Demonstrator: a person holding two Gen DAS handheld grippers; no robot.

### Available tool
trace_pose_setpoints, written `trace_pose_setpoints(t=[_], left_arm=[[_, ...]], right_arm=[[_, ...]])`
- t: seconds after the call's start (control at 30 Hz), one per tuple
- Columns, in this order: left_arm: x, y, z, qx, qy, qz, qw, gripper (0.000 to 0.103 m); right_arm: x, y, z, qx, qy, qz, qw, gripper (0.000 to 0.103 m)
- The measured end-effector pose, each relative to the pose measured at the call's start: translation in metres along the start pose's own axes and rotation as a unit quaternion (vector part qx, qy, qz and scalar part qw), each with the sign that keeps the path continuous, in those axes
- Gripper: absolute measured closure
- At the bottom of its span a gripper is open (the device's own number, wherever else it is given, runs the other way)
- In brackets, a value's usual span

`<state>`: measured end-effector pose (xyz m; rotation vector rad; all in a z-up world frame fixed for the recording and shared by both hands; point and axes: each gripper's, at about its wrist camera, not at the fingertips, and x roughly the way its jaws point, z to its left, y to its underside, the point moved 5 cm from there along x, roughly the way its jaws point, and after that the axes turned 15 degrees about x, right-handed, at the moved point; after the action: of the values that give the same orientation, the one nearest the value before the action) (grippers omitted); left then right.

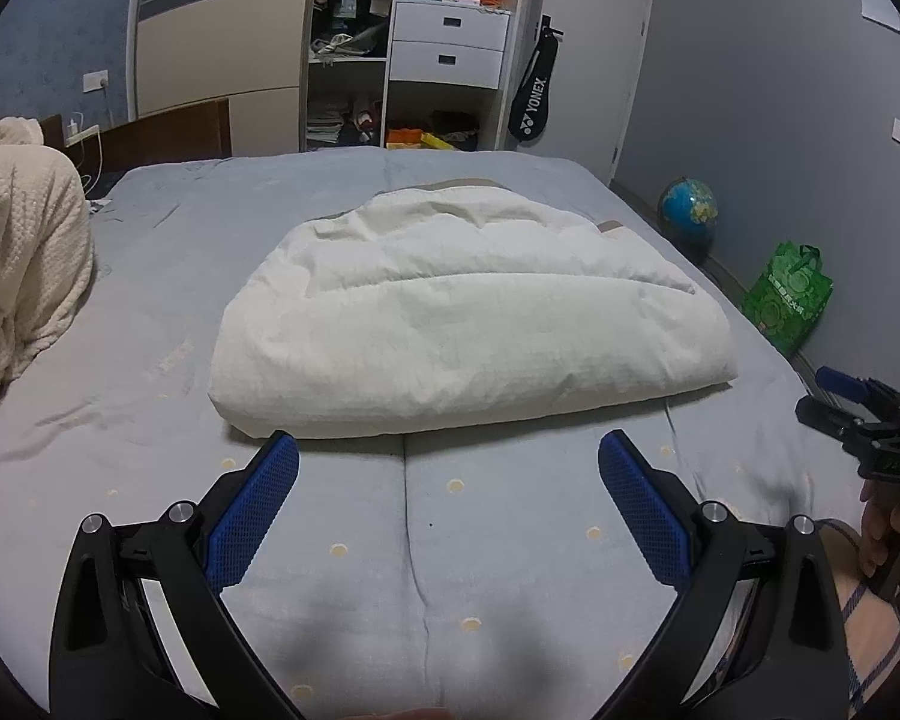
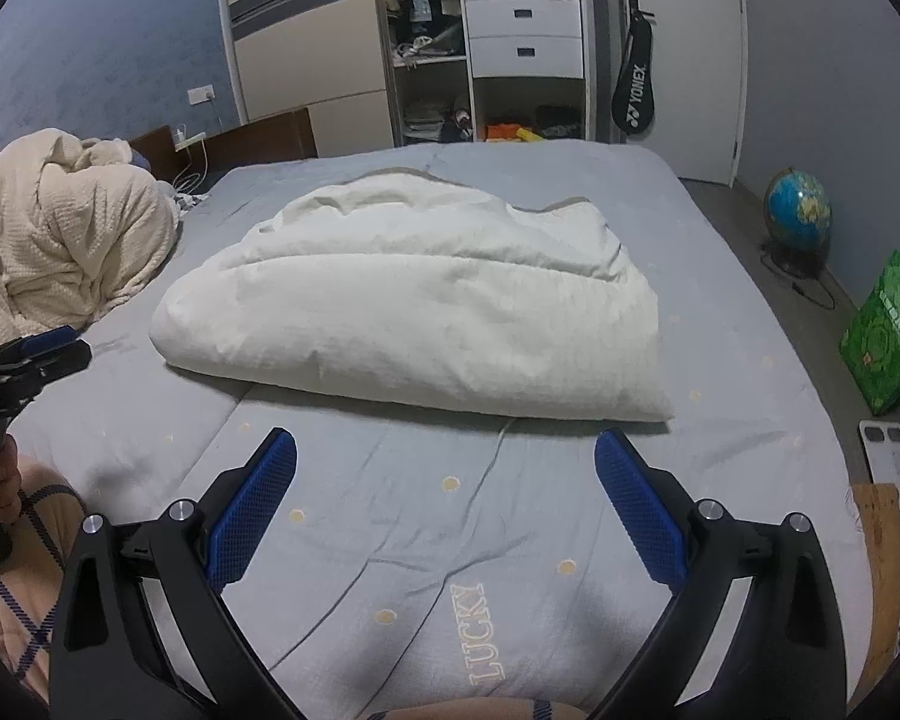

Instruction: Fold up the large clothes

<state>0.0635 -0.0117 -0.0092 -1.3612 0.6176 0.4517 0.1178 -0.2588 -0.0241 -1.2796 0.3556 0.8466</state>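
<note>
Open wardrobe (image 1: 420,42) behind the bed (image 1: 150,360): folded clothes stacked on top of the white drawer unit (image 1: 447,42), more items piled on lower shelves, contents too small to identify. Folded white garment (image 1: 468,312) lies mid-bed, just ahead of both grippers, untouched. Left gripper (image 1: 448,498) fingers spread wide, nothing held. Right gripper (image 2: 445,498) likewise spread, empty.
</note>
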Motion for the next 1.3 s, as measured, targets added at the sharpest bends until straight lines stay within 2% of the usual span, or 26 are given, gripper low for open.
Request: trace_pose_setpoints(t=[0.37, 1.3], left_arm=[[0.0008, -0.0010, 0.0058, -0.013, 0.001, 0.000, 0.9999, 0.007], [0.0065, 0.0020, 0.0054, -0.003, -0.006, 0.020, 0.9998, 0.007]], right_arm=[[0.0054, 0.0030, 0.0039, -0.014, 0.005, 0.007, 1.000, 0.008], [0.0086, 0.0028, 0.0001, -0.003, 0.000, 0.013, 1.000, 0.008]])
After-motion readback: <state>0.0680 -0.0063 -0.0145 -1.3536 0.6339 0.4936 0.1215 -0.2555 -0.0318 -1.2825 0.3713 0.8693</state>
